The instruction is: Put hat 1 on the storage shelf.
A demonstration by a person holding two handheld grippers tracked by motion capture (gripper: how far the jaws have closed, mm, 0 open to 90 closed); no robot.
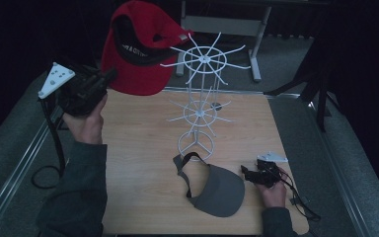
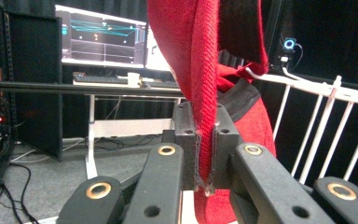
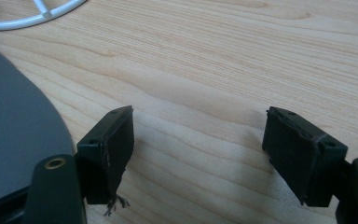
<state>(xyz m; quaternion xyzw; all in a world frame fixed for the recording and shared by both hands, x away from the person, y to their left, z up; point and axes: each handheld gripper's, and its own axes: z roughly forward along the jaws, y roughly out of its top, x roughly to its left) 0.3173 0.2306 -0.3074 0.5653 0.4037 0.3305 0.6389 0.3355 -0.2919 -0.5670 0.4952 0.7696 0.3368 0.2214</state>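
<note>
The wooden desk (image 1: 143,148) spread pale and bare across most of the high view, and the white wire rack (image 1: 201,101) stood upright near its middle, with two tiers of spokes above a ring base. Everything else lay around that rack.

Up and to the left of the rack's top tier, the red cap (image 1: 137,49) hung in the air, its far edge right against the upper spokes; whether it touched them could not be told. The left gripper (image 1: 109,75) held it from the left side of the rack, raised above the desk in the person's left hand (image 1: 85,121). In the left gripper view the fingers (image 2: 185,135) were pressed together on the cap's red brim edge (image 2: 205,93), pinching the fabric between them, with white rack spokes (image 2: 317,135) to the right.

In front of the rack's base, the grey visor (image 1: 216,187) lay flat on the desk, its strap looped toward the base ring.

To the right of the visor, further from the rack, the right gripper (image 1: 246,173) rested low by the desk in the person's right hand (image 1: 273,193). In its own view the fingers (image 3: 109,149) were spread wide over bare wood, holding nothing, with the visor's edge (image 3: 18,135) beside the left one.
</note>
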